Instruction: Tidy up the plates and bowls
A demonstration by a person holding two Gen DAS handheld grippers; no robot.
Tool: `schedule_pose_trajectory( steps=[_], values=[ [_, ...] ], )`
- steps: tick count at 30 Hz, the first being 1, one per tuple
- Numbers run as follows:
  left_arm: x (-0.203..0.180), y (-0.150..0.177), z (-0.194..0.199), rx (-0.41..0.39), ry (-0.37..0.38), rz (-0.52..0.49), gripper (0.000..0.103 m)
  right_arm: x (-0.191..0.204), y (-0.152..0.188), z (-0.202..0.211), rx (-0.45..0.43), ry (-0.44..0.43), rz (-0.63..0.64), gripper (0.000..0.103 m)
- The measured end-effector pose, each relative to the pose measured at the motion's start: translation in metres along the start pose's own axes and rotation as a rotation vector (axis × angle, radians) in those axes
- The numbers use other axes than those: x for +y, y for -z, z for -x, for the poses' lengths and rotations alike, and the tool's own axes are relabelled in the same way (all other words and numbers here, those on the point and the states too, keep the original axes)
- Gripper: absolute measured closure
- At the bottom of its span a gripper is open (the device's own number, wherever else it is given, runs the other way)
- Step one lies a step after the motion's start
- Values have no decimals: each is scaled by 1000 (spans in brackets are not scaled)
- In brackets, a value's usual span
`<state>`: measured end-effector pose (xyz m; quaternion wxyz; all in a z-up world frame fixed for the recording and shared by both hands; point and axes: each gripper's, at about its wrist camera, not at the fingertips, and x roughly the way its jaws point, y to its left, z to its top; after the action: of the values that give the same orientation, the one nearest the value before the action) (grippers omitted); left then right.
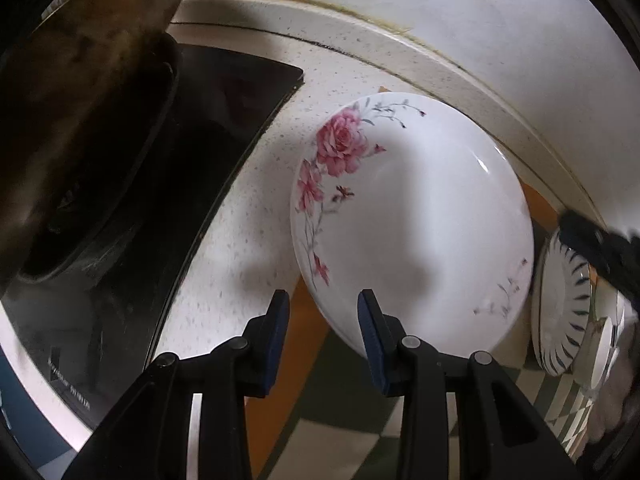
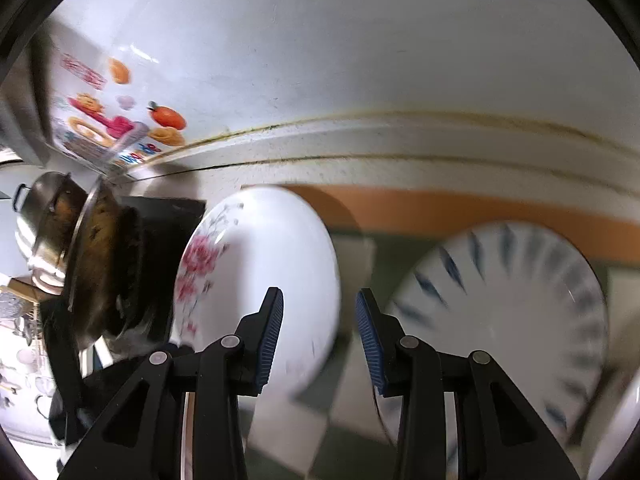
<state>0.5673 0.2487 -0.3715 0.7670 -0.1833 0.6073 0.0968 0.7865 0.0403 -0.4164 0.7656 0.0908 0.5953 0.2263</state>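
Looks barely started: the rose plate and the blue-striped plate lie side by side, unstacked, near the counter back edge. Left hand-held gripper and right hand-held gripper both gape wide, holding nothing. Only the right view shows the striped plate's face; the left shows the stove up close.

Two plates are seen: one rose plate at frame centre and one blue-striped plate at lower right. One wok and one steel pot are counted at left.
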Motion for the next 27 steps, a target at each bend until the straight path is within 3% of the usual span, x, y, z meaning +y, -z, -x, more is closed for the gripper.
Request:
schedule_pose_trajectory(
  steps=[4,6,8,11,16,27],
  values=[
    [2,-9,-14,13,33,7,70,3,-24,-38,33,26,43,65],
    [-1,-12,-18,6,26,-2,73,-1,-29,-52,58,33,47,75],
    [-1,-14,-23,5,21,-2,73,-7,-34,-67,88,3,19,81],
    [2,-16,-27,-1,26,4,77,-13,-40,-72,83,-50,11,81],
    [8,-14,-27,-29,32,14,77,-10,-30,-66,64,-44,55,84],
    [-6,0,-3,-40,91,-57,77,-30,17,-14,17,-74,-33,91]
  ],
)
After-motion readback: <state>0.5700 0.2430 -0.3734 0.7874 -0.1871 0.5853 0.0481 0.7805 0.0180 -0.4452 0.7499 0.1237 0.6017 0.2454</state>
